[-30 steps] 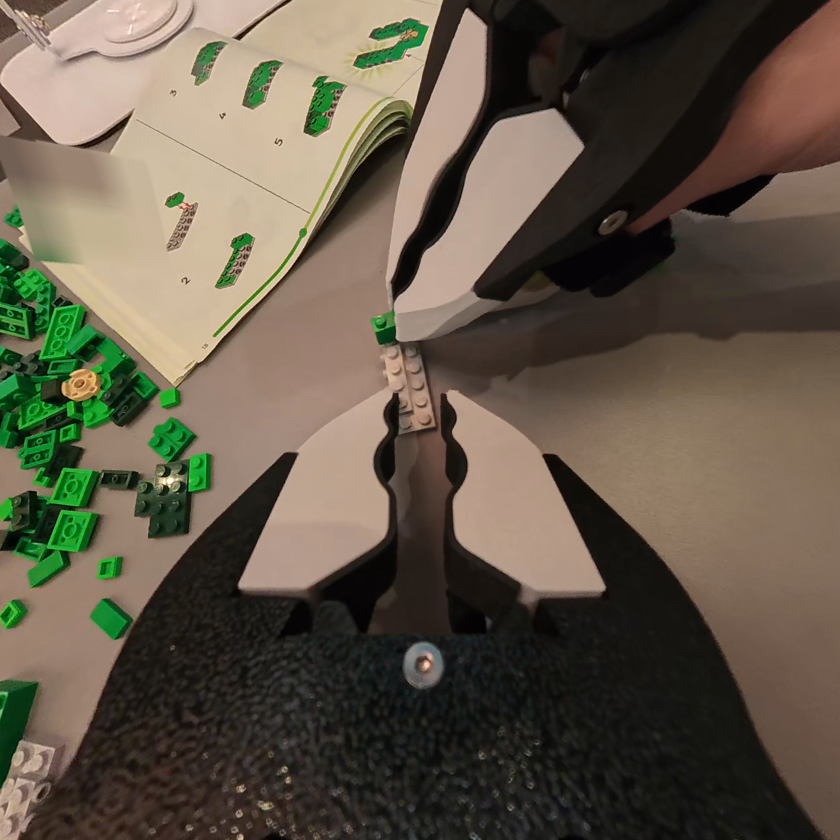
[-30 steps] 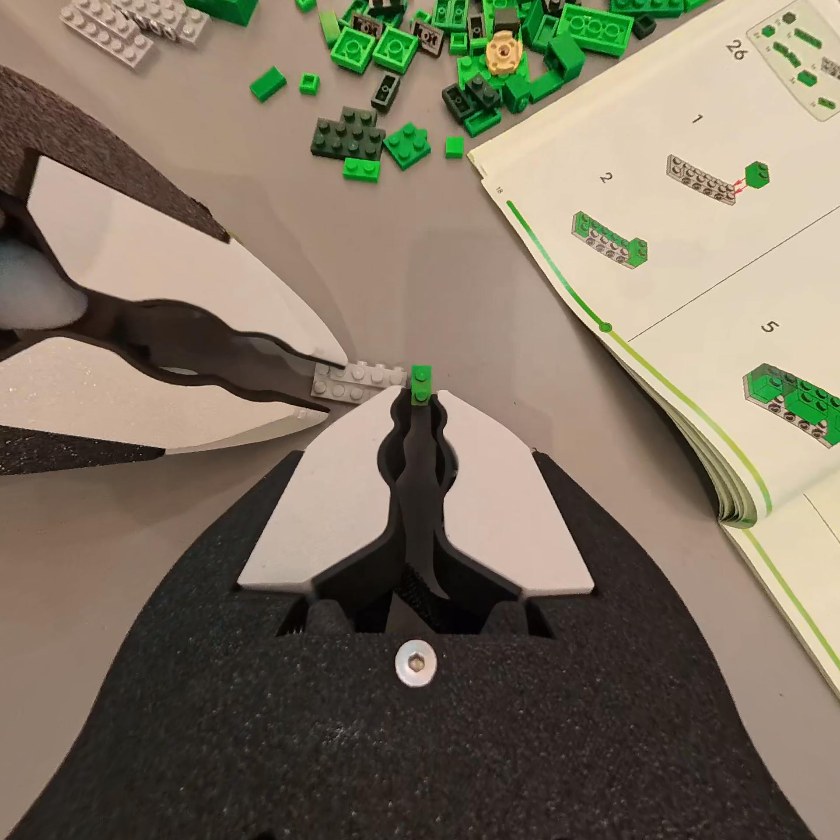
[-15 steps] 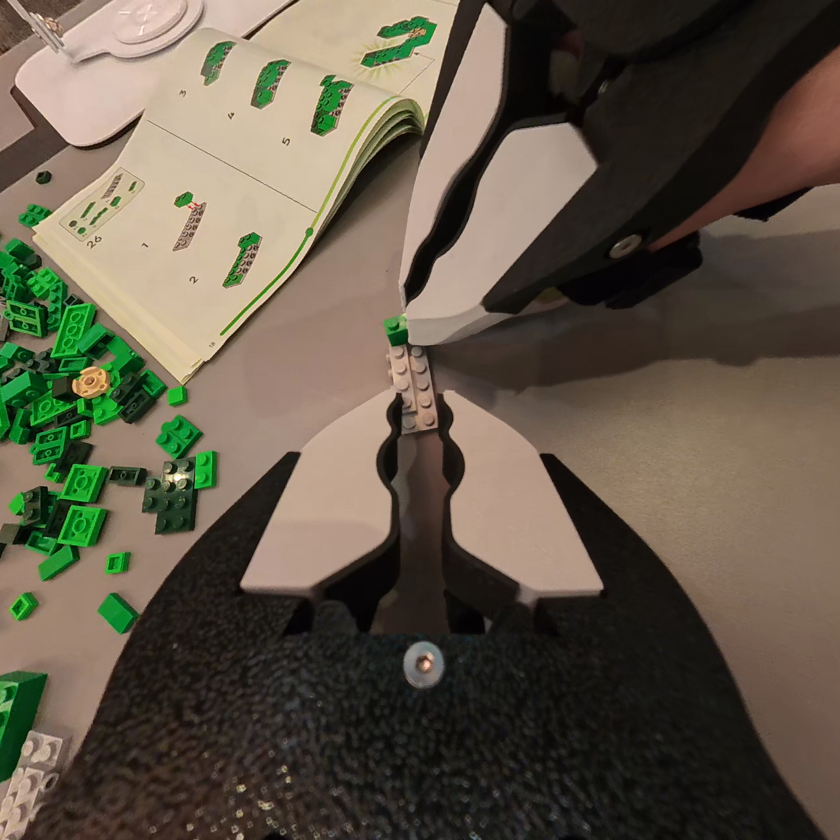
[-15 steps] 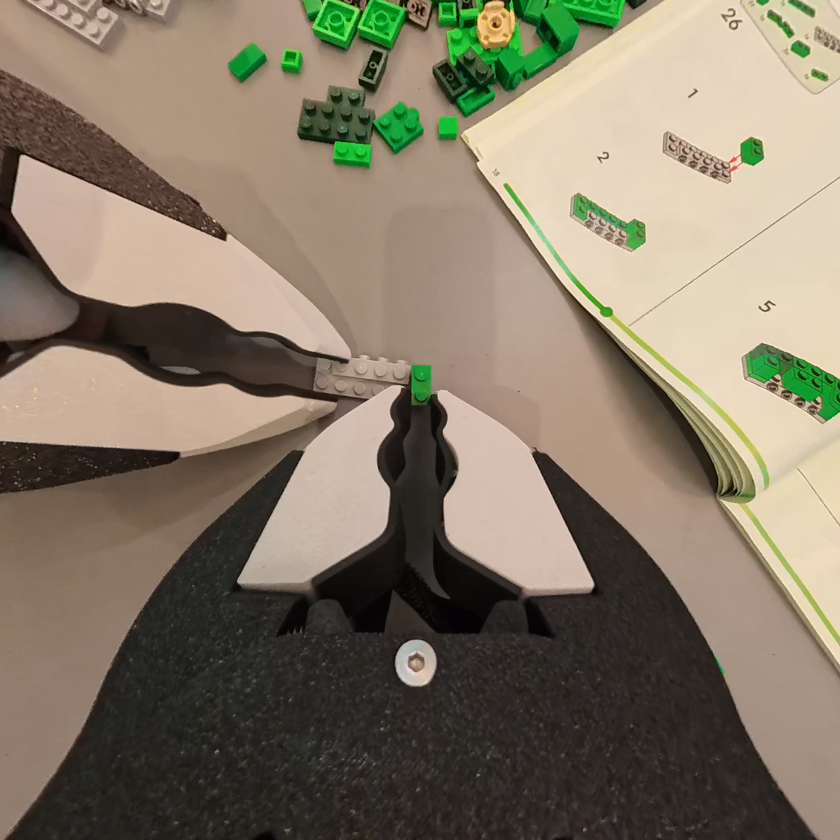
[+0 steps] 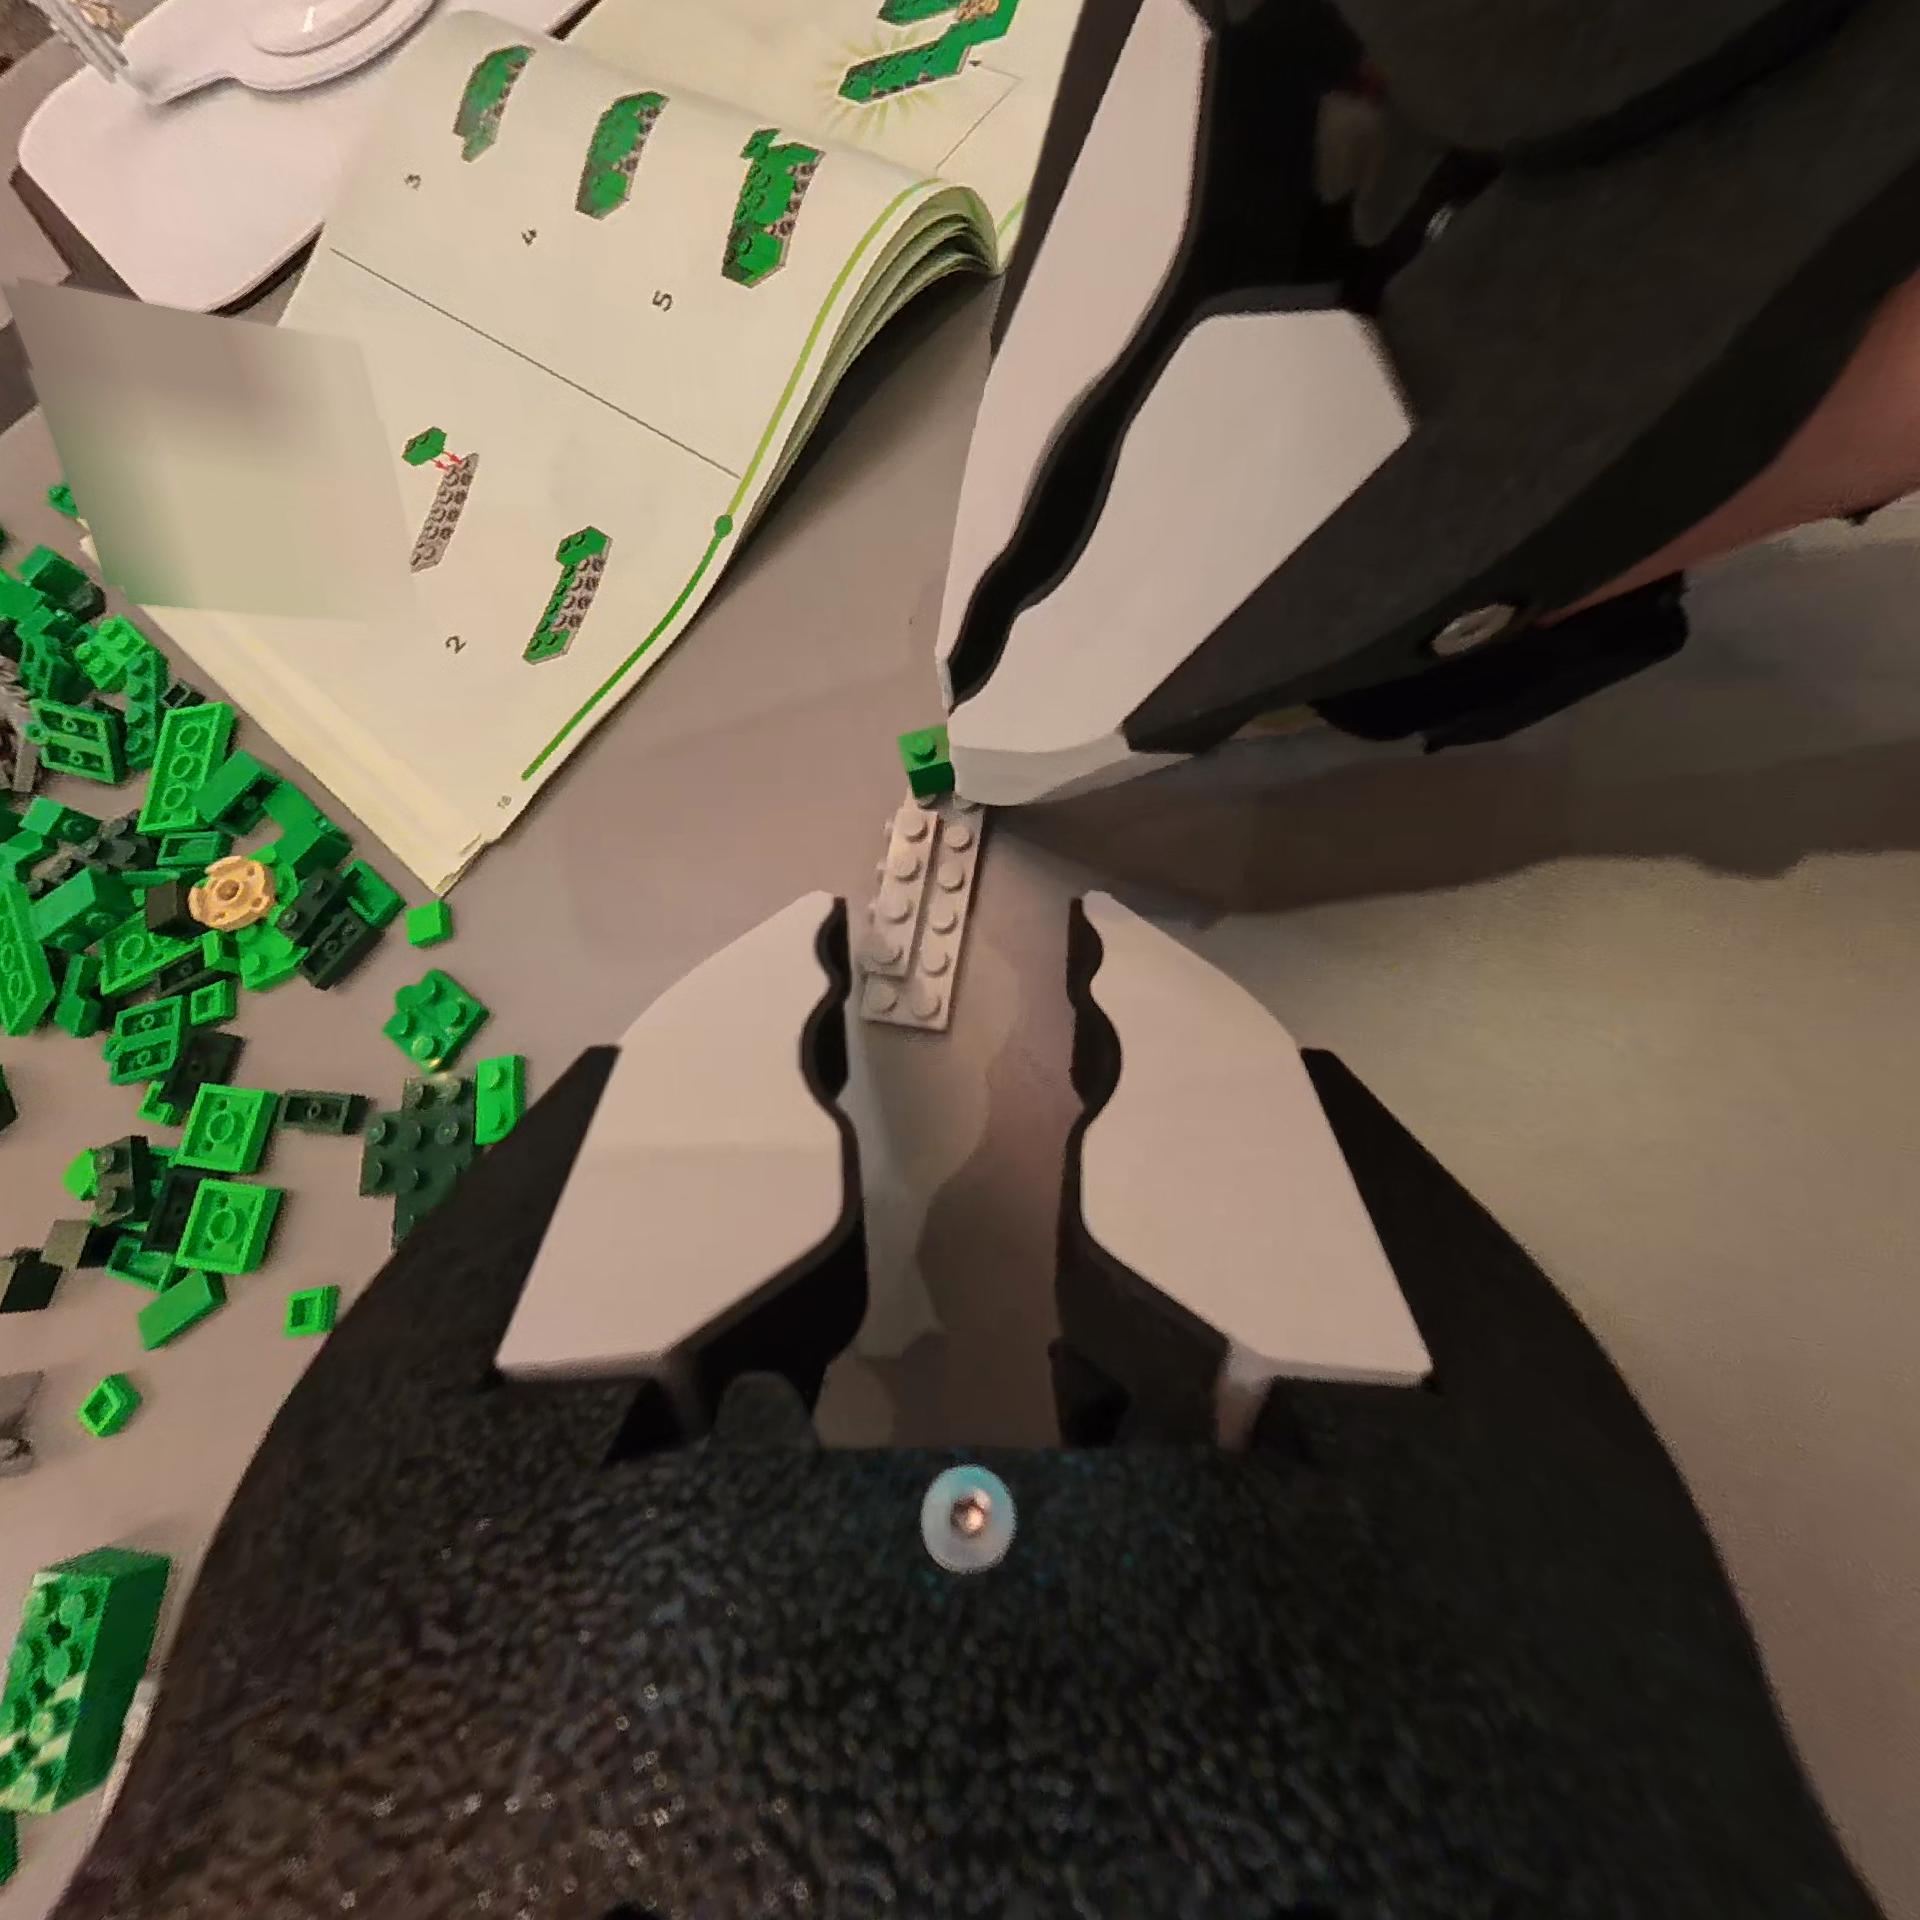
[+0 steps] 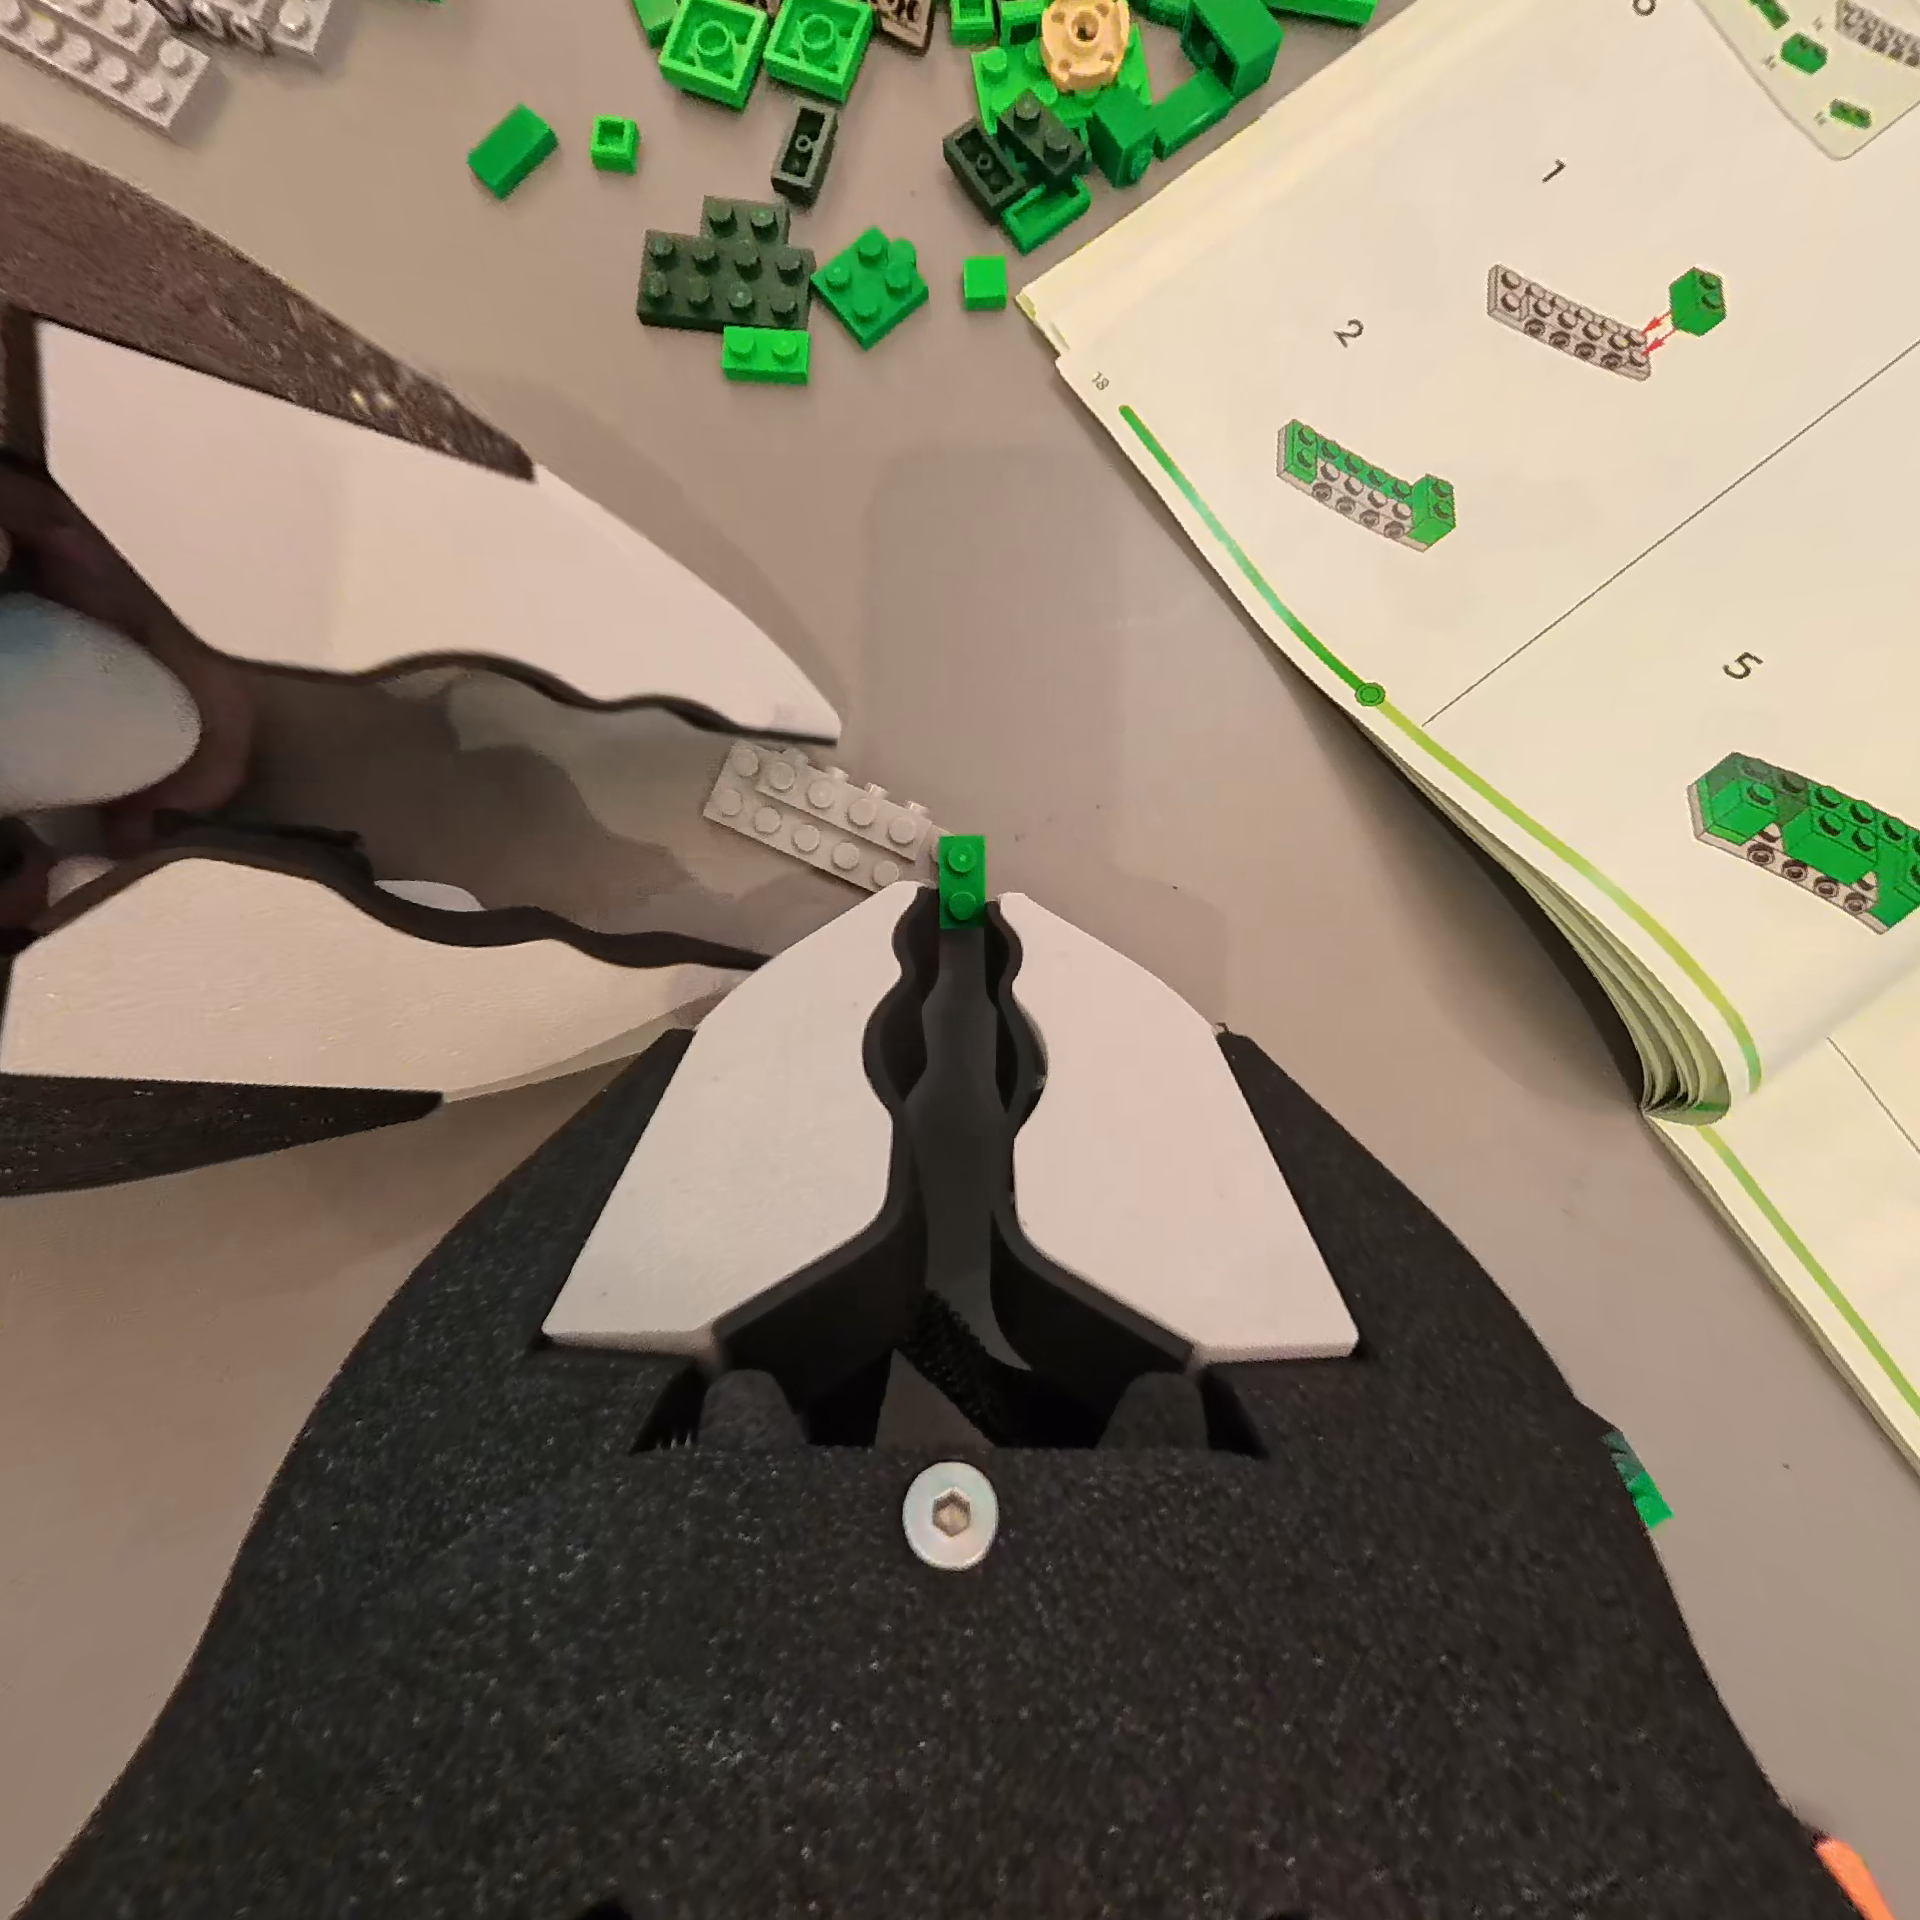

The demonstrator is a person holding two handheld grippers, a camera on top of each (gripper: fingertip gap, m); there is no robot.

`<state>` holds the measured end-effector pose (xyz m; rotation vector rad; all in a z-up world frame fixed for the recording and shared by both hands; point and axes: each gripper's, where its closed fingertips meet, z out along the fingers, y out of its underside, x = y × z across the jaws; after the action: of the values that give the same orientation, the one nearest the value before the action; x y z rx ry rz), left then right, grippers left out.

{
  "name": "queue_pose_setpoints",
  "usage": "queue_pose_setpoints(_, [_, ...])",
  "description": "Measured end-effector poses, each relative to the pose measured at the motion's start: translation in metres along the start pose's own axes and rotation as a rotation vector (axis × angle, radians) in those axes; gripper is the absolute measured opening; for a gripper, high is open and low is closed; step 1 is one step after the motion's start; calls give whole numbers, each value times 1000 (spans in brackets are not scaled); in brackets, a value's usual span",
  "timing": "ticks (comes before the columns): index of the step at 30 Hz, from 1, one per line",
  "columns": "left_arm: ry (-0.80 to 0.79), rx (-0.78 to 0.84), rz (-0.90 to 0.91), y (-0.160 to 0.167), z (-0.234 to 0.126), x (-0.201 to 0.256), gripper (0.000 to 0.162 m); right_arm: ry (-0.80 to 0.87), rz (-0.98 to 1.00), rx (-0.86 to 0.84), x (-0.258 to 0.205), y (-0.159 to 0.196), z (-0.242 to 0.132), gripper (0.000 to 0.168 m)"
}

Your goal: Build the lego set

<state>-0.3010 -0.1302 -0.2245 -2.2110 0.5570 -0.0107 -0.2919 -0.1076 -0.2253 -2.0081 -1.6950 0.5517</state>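
A grey two-row plate (image 5: 925, 914) lies flat on the grey table, just ahead of my left gripper (image 5: 956, 914), which is open with its jaws on either side of the plate's near end, not touching it. My right gripper (image 6: 961, 906) is shut on a small green brick (image 6: 961, 878) and holds it at the plate's far end (image 6: 821, 821). I cannot tell whether the brick is seated on the studs. In the left wrist view the green brick (image 5: 927, 764) shows under the right gripper's tips (image 5: 951, 727). The open left gripper (image 6: 790, 842) shows at the left of the right wrist view.
An open instruction booklet (image 5: 582, 416) lies beyond the plate, also at the right of the right wrist view (image 6: 1558, 520). A pile of loose green bricks (image 5: 156, 935) spreads on the left, with a dark green plate (image 6: 727, 270) and grey plates (image 6: 104, 62). A white tray (image 5: 187, 177) is behind. Less than 4 cm separates the two grippers' tips.
My left gripper has opened, let go of the grey plate and drawn back a little. The plate now rests on the table. The right gripper still holds the green brick at its end.
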Motion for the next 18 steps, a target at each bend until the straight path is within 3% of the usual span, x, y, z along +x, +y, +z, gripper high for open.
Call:
queue_pose_setpoints(6, [-115, -58, 65, 1, 1, -4, 15, 4, 16, -5, -1, 1, -1, 8])
queue_pose_setpoints(18, [-94, -30, -53, 1, 1, -4, 13, 34, 47, -16, -2, 0, -1, 8])
